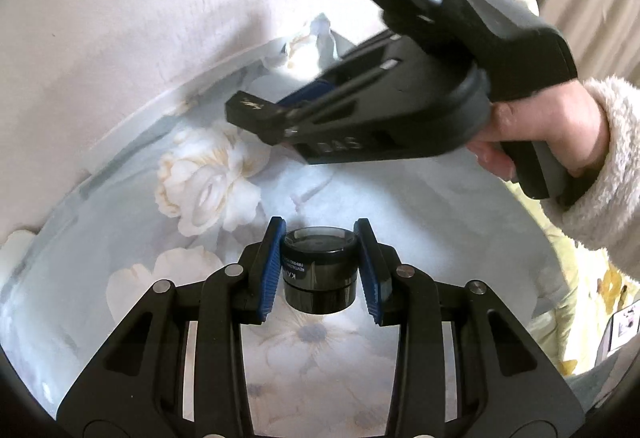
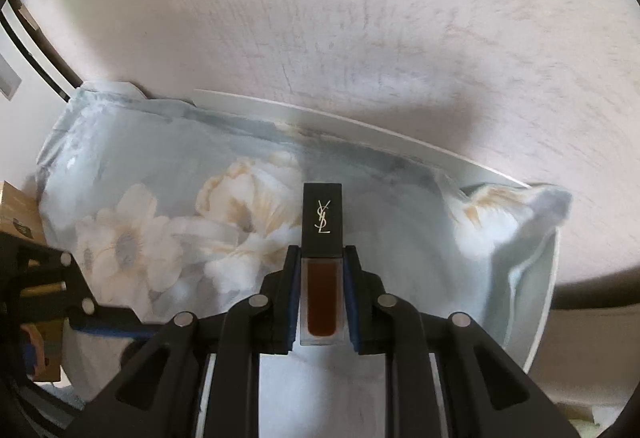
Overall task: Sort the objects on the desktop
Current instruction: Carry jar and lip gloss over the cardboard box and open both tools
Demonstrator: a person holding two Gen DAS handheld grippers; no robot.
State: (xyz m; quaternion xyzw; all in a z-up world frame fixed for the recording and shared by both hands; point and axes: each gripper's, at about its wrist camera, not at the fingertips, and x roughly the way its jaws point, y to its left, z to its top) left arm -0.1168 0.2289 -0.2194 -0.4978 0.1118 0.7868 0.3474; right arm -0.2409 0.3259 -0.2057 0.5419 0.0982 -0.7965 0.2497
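Above, a dark jar (image 1: 319, 270) is clamped between the left gripper (image 1: 319, 238) fingers. A lip-gloss tube (image 2: 322, 262) is gripped by the right gripper (image 2: 322, 258) over the floral cloth (image 2: 160, 230).

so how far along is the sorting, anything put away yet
Nothing shows as sorted yet; the floral cloth on the table lies bare. In hand: left hand-held gripper grips a dark jar, right hand-held gripper a lip tint. Left: setting both down; no destination is in view.
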